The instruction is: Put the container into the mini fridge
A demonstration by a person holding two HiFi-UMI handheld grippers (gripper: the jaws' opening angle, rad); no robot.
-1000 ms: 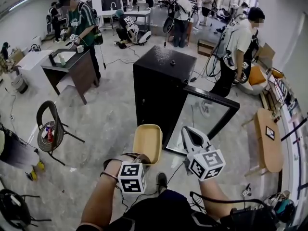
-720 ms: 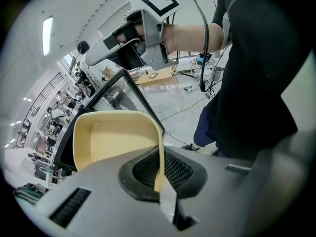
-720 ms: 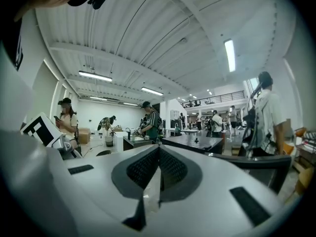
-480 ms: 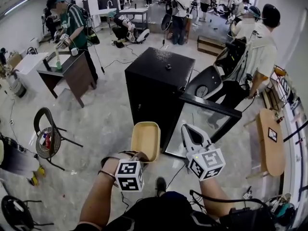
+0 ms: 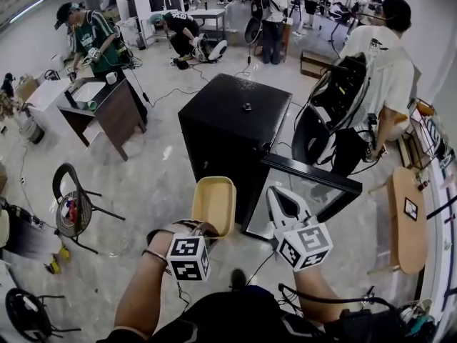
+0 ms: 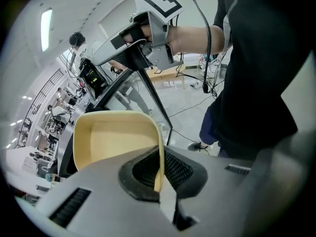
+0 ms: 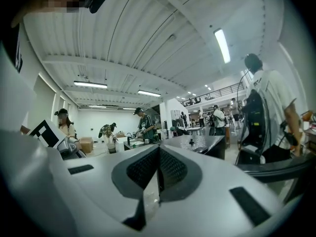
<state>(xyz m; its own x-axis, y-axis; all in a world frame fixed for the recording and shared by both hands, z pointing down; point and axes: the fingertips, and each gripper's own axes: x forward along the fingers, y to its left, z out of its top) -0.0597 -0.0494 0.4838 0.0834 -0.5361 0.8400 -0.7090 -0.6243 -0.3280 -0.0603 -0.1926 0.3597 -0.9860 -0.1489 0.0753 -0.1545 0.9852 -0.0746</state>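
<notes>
A shallow pale-yellow container point(image 5: 214, 204) is held out in front of me, its rim pinched edge-on in my left gripper point(image 5: 204, 229), which is shut on it. In the left gripper view the container point(image 6: 111, 139) sticks out past the pads point(image 6: 173, 168), empty. The black mini fridge point(image 5: 227, 128) stands just beyond it, and its glass door point(image 5: 305, 189) swings open to the right. My right gripper point(image 5: 280, 200) hovers in front of that door, jaws shut with nothing between them. The fridge top point(image 7: 197, 143) shows past my right gripper point(image 7: 158, 174). The fridge's inside is hidden.
A person in a white shirt with a black backpack point(image 5: 357, 84) stands close behind the open door. A dark desk point(image 5: 107, 109) and a chair point(image 5: 71, 195) are on the left, a wooden table point(image 5: 403, 216) on the right. Cables lie on the floor.
The person in the white shirt has walked nearer, up to the fridge's right side. Both grippers and the container keep almost the same place before the fridge.
</notes>
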